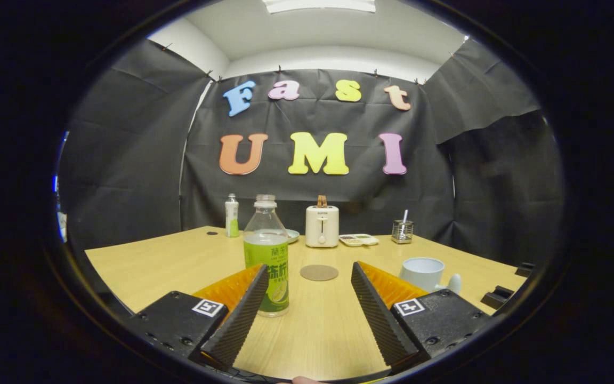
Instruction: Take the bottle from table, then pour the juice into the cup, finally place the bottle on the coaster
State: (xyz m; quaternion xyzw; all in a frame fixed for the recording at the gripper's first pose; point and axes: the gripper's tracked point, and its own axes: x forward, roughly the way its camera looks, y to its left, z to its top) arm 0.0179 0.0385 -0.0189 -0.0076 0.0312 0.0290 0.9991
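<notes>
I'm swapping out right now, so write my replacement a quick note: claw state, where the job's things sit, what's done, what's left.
Claw: open, holding nothing, fingers spread wide above the table.
Bottle: upright on the table, beside the left finger's tip, lid off, partly full of juice.
Coaster: bare, just ahead between the fingers.
Cup: upright beyond the right finger.
Done: nothing yet.
Left: grasp bottle, pour into cup, set bottle on coaster.

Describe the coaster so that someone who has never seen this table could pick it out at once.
Start at the white toaster standing at the far side of the wooden table, then come toward the open gripper. The coaster lies flat just beyond the fingers, between the juice bottle and the white cup. It is the one thin, brown, round disc; everything near it stands upright.
</notes>
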